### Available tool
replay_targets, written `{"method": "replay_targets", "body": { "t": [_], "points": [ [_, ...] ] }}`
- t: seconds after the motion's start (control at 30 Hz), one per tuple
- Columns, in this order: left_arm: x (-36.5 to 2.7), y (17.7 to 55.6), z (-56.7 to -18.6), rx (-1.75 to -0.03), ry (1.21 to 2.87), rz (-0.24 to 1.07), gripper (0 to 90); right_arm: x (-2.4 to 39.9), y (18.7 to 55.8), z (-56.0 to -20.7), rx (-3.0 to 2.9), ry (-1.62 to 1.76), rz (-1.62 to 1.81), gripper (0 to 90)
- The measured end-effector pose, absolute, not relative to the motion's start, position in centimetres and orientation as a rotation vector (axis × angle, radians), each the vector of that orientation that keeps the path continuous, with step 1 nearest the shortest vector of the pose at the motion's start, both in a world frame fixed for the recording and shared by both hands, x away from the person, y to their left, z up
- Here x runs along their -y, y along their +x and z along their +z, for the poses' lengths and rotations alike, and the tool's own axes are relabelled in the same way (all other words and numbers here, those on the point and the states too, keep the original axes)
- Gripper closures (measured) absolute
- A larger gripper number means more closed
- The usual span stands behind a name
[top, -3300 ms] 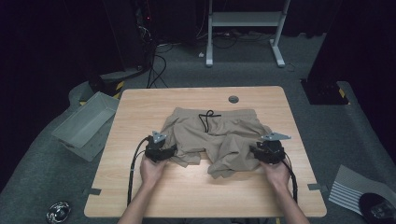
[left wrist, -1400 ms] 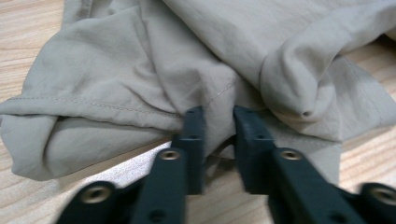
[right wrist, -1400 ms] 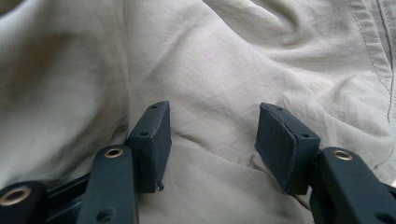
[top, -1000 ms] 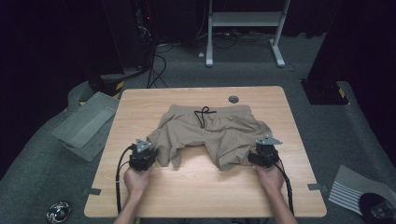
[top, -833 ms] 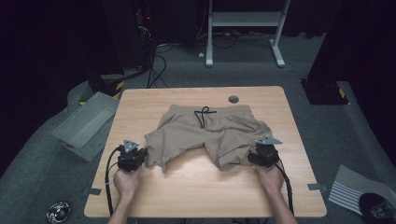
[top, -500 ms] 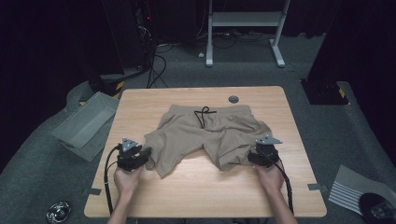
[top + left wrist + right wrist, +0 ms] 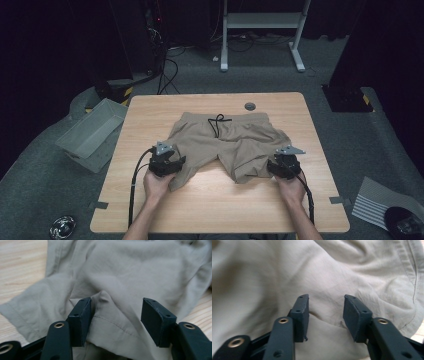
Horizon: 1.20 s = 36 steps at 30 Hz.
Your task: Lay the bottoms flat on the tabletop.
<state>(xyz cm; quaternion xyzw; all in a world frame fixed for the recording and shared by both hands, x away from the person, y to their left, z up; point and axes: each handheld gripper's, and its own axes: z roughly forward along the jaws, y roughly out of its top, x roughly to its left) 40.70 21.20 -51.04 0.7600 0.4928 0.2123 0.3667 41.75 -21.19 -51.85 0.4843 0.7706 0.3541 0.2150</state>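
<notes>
Tan shorts point(image 7: 225, 140) with a black drawstring point(image 7: 217, 124) lie spread on the wooden table point(image 7: 220, 205), waistband far, legs toward me. My left gripper point(image 7: 165, 162) sits at the hem of the left leg. In the left gripper view its jaws point(image 7: 116, 305) stand wide apart, with a raised fold of the hem point(image 7: 112, 322) between them that touches the left pad. My right gripper point(image 7: 285, 166) rests at the outer edge of the right leg. Its jaws point(image 7: 325, 300) are apart over smooth cloth point(image 7: 312, 270), and a seam runs along the right.
A grey bin point(image 7: 90, 132) lies on the floor left of the table. A round cable hole point(image 7: 249, 106) sits near the table's far edge. A white stand point(image 7: 262, 20) is behind the table, and striped paper point(image 7: 380, 202) lies on the floor at right. Bare wood lies in front of the shorts.
My left gripper swung out to the left, then came back right onto the left leg's hem. The right gripper has stayed at the right leg. The shorts lie flatter than 3.3 s ago.
</notes>
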Motion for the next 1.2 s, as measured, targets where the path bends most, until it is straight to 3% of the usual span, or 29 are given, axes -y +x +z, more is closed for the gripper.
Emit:
{"method": "replay_targets", "body": {
  "t": [0.13,0.23,0.33,0.43,0.67,0.8,0.93,1.07,1.2],
  "points": [
    [-20.6,41.2,-52.2,-1.281,2.017,0.562,41.3,21.1,39.8,-49.9,-2.13,1.274,1.105,61.6],
    [-20.2,41.1,-52.7,-1.276,2.015,0.627,41.1,20.7,38.4,-49.1,-2.159,1.235,1.172,55.0],
    [-20.2,41.3,-52.9,-1.286,1.998,0.645,41.1,20.0,37.7,-49.4,-2.22,1.218,1.165,49.2],
    [-20.3,41.6,-53.0,-1.302,1.98,0.654,41.2,19.2,38.5,-50.6,-2.288,1.22,1.071,49.6],
    [-21.0,42.0,-53.1,-1.318,1.961,0.664,41.4,18.6,41.6,-52.0,-2.329,1.192,0.978,84.9],
    [-21.3,42.0,-53.1,-1.333,1.949,0.671,41.7,19.8,43.8,-51.7,-2.287,1.229,0.91,88.7],
    [-21.4,41.9,-53.1,-1.333,1.951,0.673,41.6,22.1,45.2,-51.6,-2.214,1.357,0.905,85.7],
    [-21.4,41.9,-53.1,-1.332,1.952,0.678,41.4,23.2,44.1,-50.9,-2.187,1.399,0.949,67.3],
    [-21.4,41.8,-53.1,-1.332,1.955,0.685,41.0,23.5,41.3,-49.3,-2.141,1.341,1.047,60.6]
  ]
}}
